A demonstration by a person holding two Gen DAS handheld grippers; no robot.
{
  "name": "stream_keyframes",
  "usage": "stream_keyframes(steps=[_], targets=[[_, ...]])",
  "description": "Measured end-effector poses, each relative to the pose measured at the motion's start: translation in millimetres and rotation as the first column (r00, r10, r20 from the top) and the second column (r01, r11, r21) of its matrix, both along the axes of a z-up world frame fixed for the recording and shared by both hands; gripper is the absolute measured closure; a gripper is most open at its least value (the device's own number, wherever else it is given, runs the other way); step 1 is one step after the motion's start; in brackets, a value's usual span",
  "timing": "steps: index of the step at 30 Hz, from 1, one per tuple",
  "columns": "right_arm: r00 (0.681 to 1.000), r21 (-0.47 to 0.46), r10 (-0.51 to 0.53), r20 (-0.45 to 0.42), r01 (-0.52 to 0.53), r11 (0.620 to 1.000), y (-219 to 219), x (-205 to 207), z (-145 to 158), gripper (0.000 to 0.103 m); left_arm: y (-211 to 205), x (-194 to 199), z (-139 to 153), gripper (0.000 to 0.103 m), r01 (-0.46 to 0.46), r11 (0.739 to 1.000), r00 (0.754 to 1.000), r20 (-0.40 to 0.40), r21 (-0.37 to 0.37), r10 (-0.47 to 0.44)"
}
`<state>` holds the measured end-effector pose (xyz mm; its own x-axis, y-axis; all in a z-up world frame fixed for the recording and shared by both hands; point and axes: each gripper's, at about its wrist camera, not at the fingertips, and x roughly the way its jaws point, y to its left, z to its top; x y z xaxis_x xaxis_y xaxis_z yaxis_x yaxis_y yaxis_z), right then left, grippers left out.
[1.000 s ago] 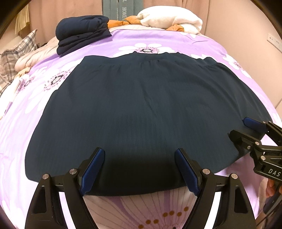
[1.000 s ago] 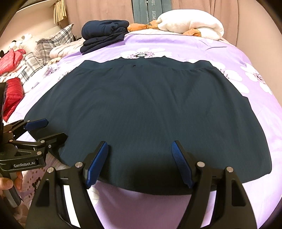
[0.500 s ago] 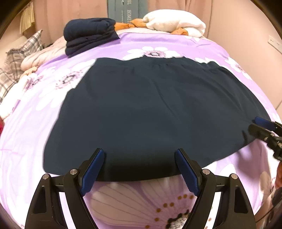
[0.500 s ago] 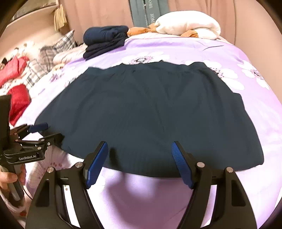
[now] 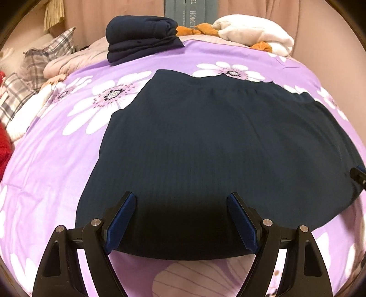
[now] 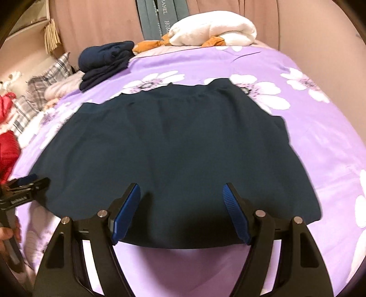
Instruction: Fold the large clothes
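While the dark skirt [image 5: 219,155] lies flat on the purple flower bed [image 5: 57,182], my left tongs [image 5: 180,219] and right tongs [image 6: 180,212] hang wide apart over its near hem, holding nothing. I think I should pinch both hem corners together and lift evenly, so it folds straight. Folded dark clothes [image 5: 141,38] and a white pillow [image 5: 251,32] sit by the pink curtain [image 6: 103,20].

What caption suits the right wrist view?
Open right gripper above a dark skirt spread flat on a purple floral bedspread.
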<state>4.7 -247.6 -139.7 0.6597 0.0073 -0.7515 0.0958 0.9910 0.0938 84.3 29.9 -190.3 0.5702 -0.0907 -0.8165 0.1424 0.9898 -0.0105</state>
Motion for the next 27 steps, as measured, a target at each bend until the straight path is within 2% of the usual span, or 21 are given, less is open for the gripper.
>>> stream_keyframes(steps=[5, 13, 27], targets=[[0.999, -0.061, -0.028, -0.019, 0.027, 0.998, -15.6, -0.6, -5.7, 0.029, 0.6, -0.2, 0.2, 0.021, 0.008, 1.000, 1.000, 0.008, 0.007, -0.008], [0.997, -0.056, -0.071, -0.018, 0.070, 0.996, -35.9, -4.2, -6.0, 0.029, 3.1, -3.0, 0.8, 0.021, 0.006, 1.000, 1.000, 0.009, 0.011, -0.006], [0.996, -0.055, -0.093, -0.015, 0.092, 0.994, -41.8, -9.7, -4.2, 0.029, 6.9, -6.0, 1.9, 0.021, 0.005, 1.000, 1.000, 0.009, 0.027, -0.005]])
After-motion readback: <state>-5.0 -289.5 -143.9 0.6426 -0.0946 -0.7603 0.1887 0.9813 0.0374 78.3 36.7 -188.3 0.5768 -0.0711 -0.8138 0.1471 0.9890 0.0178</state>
